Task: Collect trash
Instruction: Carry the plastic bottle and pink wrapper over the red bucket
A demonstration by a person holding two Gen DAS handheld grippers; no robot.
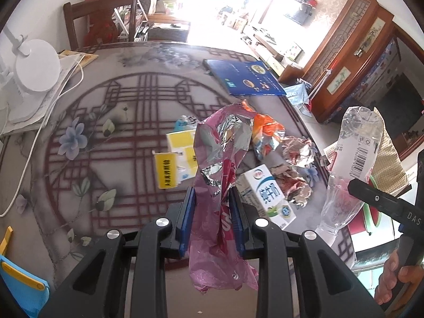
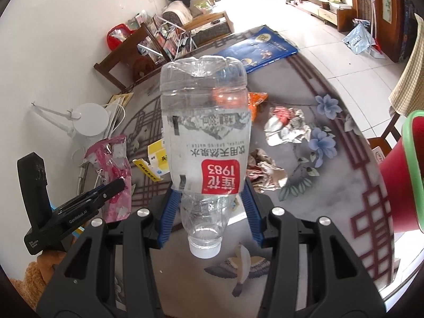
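Left wrist view: the left gripper [image 1: 212,198] was clamped on a pink foil wrapper [image 1: 220,175], which rose crumpled between the blue fingers [image 1: 185,220] and hung down below them, hiding part of the table behind it.
Right wrist view: the right gripper [image 2: 209,198] held a clear plastic bottle [image 2: 205,143] upside down, cap toward the camera, its body squeezed between the blue fingers [image 2: 167,212]; the bottle blocked the middle of the table from sight.
Bottle from the left: the same bottle [image 1: 349,164] showed at the right side, raised above the table's right edge.
Wrapper from the right: the pink wrapper [image 2: 114,175] and the left gripper [image 2: 106,190] showed at the left, raised above the table.
Table [image 1: 111,122]: round, with a patterned cover of red lattice and blue flowers.
Trash left on the table: a white milk carton [image 1: 265,193] just right of the left gripper; a yellow-and-white box [image 1: 177,156] toward the centre; an orange wrapper [image 1: 265,129] beside it; crumpled silver foil [image 2: 287,129] and brown crumpled paper [image 2: 267,172] toward the right edge.
Far edge: a blue booklet [image 1: 243,78] lay flat.
Left edge: a white lamp [image 1: 34,66] stood on papers, its cable trailing along the cover.
Right edge: a red bin with a green rim [image 2: 402,172] stood just beside the table.
Behind the table: a wooden chair [image 1: 100,18].
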